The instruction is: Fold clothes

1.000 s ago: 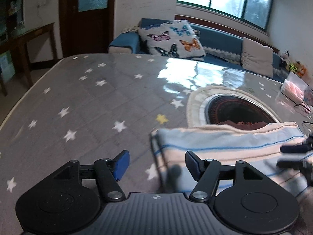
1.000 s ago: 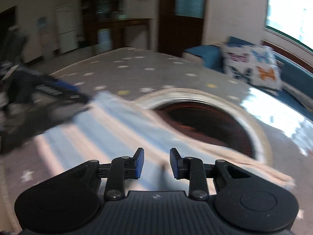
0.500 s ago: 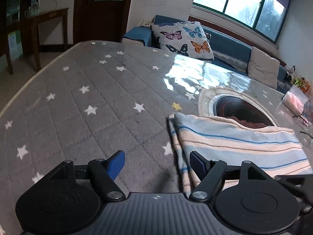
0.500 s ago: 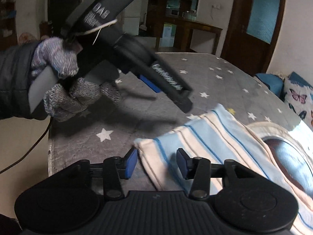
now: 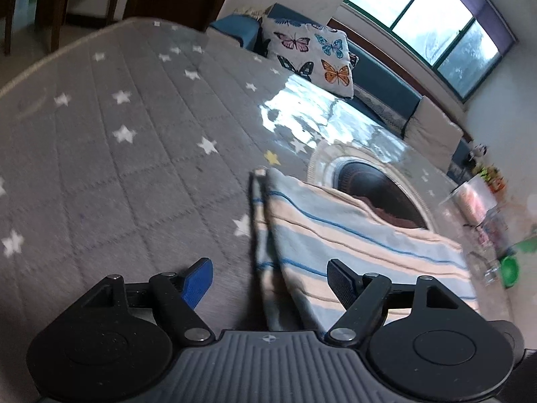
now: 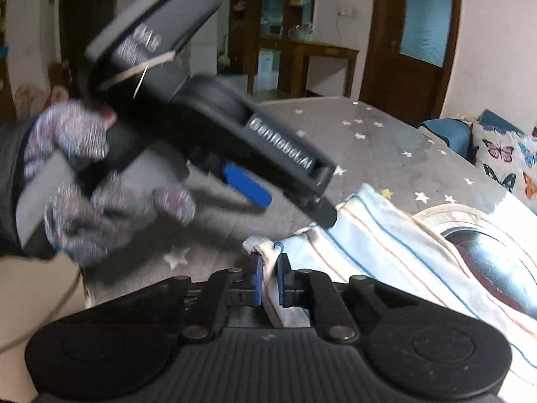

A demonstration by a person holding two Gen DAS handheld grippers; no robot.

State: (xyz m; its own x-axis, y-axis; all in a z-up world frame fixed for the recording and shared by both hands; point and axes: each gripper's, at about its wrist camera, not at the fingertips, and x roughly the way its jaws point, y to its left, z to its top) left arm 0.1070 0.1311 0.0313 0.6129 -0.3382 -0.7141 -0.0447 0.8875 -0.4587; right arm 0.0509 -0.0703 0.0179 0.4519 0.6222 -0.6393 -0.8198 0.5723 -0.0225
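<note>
Two claws over grey star-print tabletop [image 5: 100, 154]. Right claw [image 6: 268, 280] clamped tight on near corner of striped cloth [image 6: 386, 245], fabric bunched between blue pads. Left claw [image 5: 270, 277] wide, nothing gripped; folded cloth edge [image 5: 265, 235] lies between its fingers, below them. Gloved hand [image 6: 77, 201] holds left claw. Cloth partly covers round inset [image 5: 379, 184].

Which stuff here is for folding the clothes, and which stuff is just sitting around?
For the job:
- striped cloth, lying folded on the star-patterned table cover
- right gripper, shut on the cloth's corner
- left gripper, open, the cloth's edge between its fingers

Just lying about:
- butterfly pillow on the sofa
- beige cushion
- green cup, blurred
- round opening in the table
</note>
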